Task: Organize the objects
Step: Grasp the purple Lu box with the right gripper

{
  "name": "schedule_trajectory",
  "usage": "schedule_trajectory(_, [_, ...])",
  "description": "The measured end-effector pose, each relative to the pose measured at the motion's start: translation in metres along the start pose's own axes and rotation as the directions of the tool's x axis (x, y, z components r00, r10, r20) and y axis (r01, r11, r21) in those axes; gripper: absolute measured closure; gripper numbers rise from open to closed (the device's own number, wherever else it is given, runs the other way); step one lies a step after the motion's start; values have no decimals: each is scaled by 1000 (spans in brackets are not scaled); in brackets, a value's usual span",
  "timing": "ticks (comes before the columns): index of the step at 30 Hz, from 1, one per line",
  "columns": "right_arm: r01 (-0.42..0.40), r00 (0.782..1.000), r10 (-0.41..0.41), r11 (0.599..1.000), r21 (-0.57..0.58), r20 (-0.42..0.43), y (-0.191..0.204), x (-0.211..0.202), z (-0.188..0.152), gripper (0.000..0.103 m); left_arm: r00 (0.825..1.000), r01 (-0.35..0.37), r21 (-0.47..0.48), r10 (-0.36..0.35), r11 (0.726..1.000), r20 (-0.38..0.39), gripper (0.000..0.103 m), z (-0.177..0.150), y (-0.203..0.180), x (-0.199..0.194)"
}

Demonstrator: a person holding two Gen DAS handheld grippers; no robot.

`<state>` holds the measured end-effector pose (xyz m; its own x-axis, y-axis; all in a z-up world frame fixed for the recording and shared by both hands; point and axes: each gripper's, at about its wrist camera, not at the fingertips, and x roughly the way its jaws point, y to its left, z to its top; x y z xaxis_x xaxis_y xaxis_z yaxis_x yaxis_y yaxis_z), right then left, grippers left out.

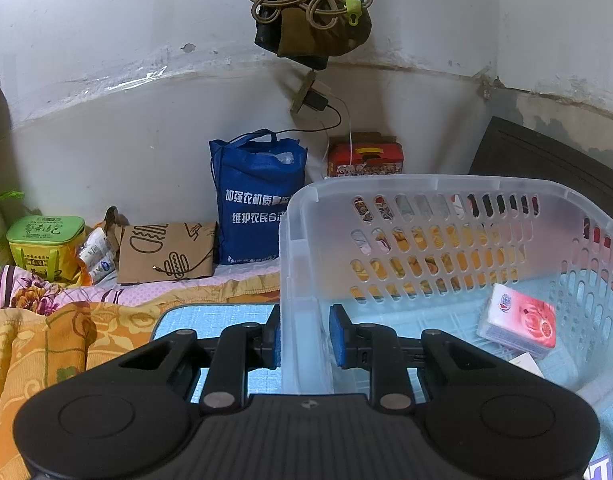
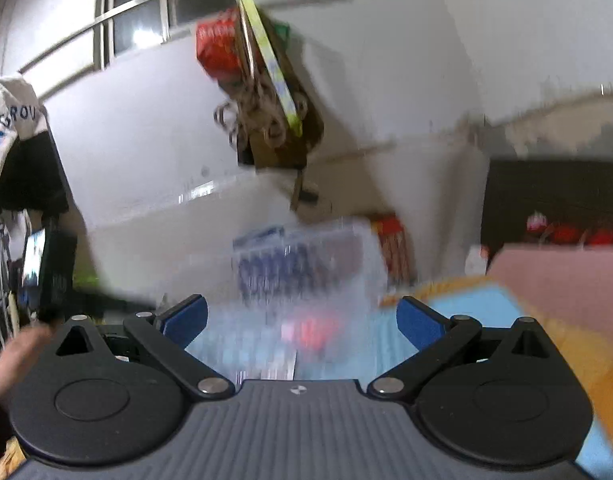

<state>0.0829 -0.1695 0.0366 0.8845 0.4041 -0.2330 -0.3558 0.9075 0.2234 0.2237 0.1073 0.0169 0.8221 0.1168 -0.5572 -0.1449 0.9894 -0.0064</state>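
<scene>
A clear plastic basket (image 1: 434, 200) with slotted walls stands on a light blue mat (image 1: 210, 320). My left gripper (image 1: 305, 338) is shut on the basket's near left corner wall, one blue pad outside and one inside. A red and white tissue pack (image 1: 518, 320) lies on the basket floor at the right. In the blurred right wrist view my right gripper (image 2: 302, 318) is open and empty, with the basket (image 2: 306, 272) ahead of it and a red blur of the pack (image 2: 318, 330) inside.
A blue tote bag (image 1: 254, 200), a brown paper bag (image 1: 166, 252), a green box (image 1: 46, 244) and a red tin (image 1: 364, 160) stand along the wall. An orange floral blanket (image 1: 34, 352) lies to the left. A cord bundle (image 1: 306, 0) hangs overhead.
</scene>
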Motion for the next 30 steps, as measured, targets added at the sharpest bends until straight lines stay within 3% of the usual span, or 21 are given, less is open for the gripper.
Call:
schedule_trajectory(3, [17,999,-15,1000,26,-49,0,12,-26,0,1000,-4,1,4,1000,1,75,0,-1,-1])
schedule_trajectory(9, [14,989,-5,998,60,-147,2,29,-44,0,1000,-5,0,5,1000,4,75,-1,-2,-2])
schedule_trajectory(16, [14,980,-34,995,-100,-198,28,31,-56,0,1000,-6,8,6,1000,5,75,-1,-3,-2])
schedule_trajectory(19, [-8,976,-14,995,-102,-215,27,29,-58,1,1000,-5,9,5,1000,5,75,-1,-3,-2])
schedule_trajectory(24, [-56,961,31,995,-83,-273,23,33,-59,14,1000,-5,8,5,1000,4,75,-1,-3,-1])
schedule_trajectory(27, [-68,960,43,994,-82,-278,23,32,-59,30,1000,-7,7,7,1000,4,75,-1,-2,-1])
schedule_trajectory(30, [-59,965,42,996,-62,-257,20,29,-59,33,1000,-4,4,4,1000,4,75,-1,-1,-1])
